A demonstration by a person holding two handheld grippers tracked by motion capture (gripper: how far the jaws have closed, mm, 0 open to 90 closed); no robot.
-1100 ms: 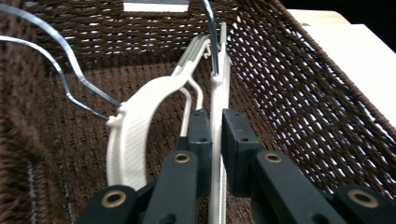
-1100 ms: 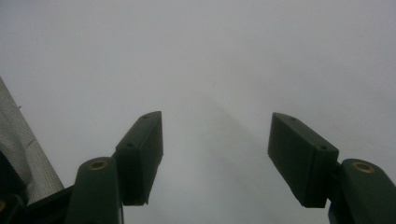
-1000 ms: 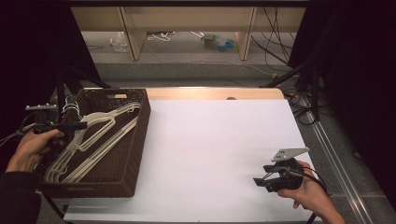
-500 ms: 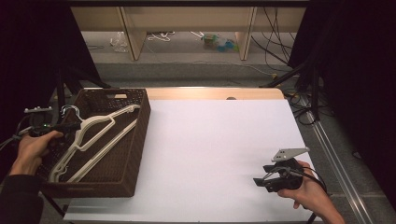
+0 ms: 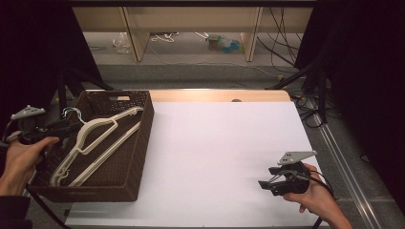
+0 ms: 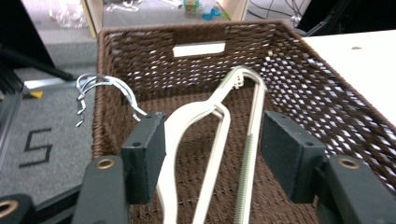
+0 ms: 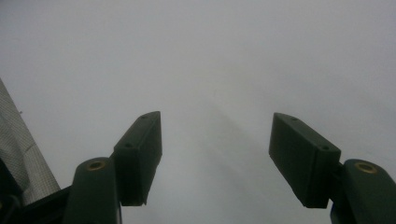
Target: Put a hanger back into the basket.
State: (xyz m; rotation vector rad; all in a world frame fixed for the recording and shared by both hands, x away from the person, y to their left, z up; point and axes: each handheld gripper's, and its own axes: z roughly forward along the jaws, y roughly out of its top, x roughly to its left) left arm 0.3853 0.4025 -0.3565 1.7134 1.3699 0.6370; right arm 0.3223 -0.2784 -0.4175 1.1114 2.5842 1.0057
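Note:
A brown wicker basket [image 5: 141, 143] stands at the table's left end with cream hangers [image 5: 95, 138] lying in it, their wire hooks [image 5: 70, 113] over its left rim. My left gripper [image 5: 72, 128] hovers at that rim, and its jaws have just been opening. In the left gripper view the gripper [image 6: 212, 140] is open above the basket [image 6: 303, 79]. A cream hanger [image 6: 196, 116] lies below the gap with neither pad pressing on it, and the hooks [image 6: 100, 86] stick out to the left. My right gripper [image 5: 266, 177] rests near the table's front right, open. Its view shows the gripper [image 7: 215, 144] over the bare white tabletop [image 7: 210, 56].
The white tabletop [image 5: 219, 152] stretches between basket and right hand. A wooden strip [image 5: 215, 95] runs along the far edge. Beyond it are shelf legs [image 5: 136, 33], cables and small items on the floor. Dark stand legs [image 5: 310, 76] rise at the far right.
The left hand has drawn back to the left and lifted a little. Its jaws, closed near the hanger hooks before, now stand apart. The hangers have settled in the basket. The right hand is still.

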